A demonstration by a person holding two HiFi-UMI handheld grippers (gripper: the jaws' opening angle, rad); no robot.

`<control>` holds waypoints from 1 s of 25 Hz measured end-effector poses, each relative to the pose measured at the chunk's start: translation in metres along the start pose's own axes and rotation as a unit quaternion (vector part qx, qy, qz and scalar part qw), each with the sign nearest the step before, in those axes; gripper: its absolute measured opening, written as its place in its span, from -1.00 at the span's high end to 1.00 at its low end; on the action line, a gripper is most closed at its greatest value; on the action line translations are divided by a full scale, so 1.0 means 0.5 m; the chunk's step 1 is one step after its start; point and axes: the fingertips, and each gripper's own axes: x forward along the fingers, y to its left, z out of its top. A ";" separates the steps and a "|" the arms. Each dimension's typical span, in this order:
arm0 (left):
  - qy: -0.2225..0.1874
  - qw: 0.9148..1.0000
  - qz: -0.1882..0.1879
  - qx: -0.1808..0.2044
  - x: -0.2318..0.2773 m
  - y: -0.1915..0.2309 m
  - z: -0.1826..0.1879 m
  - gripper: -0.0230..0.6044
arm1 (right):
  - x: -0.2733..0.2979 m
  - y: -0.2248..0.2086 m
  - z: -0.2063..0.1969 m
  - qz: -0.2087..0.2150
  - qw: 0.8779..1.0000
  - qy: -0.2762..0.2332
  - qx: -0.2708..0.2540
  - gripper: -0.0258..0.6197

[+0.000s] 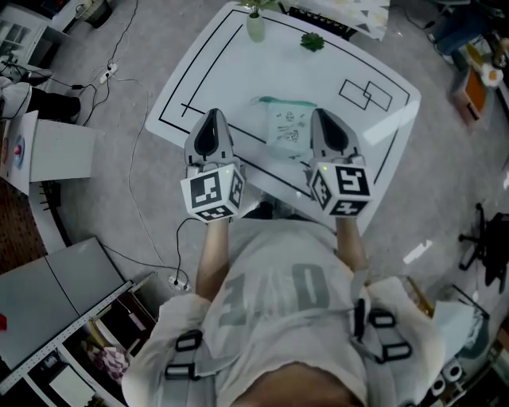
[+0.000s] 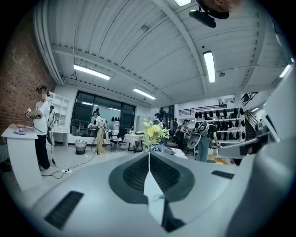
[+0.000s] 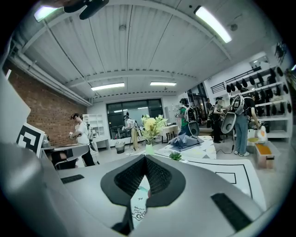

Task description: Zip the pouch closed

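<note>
The pouch (image 1: 288, 125) is pale, with a teal top edge and a small printed drawing. It lies flat near the middle of the white table (image 1: 238, 71). My left gripper (image 1: 212, 116) hovers just left of the pouch, and my right gripper (image 1: 320, 114) just right of it. Both point away from me, with jaws pressed together and nothing between them. In the left gripper view the closed left gripper (image 2: 149, 155) fills the lower half. In the right gripper view a strip of the pouch (image 3: 137, 206) shows below the closed right gripper (image 3: 145, 159).
A vase of yellow flowers (image 1: 254, 24) and a small green plant (image 1: 312, 41) stand at the table's far edge. Black lines and two outlined rectangles (image 1: 366, 94) mark the tabletop. Cables (image 1: 119, 71) run over the floor at left. People stand in the room beyond.
</note>
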 end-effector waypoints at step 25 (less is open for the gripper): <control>0.073 0.990 -0.109 0.041 0.095 -0.032 -0.088 0.23 | 0.024 0.015 0.005 -0.007 1.000 0.006 -0.001 0.90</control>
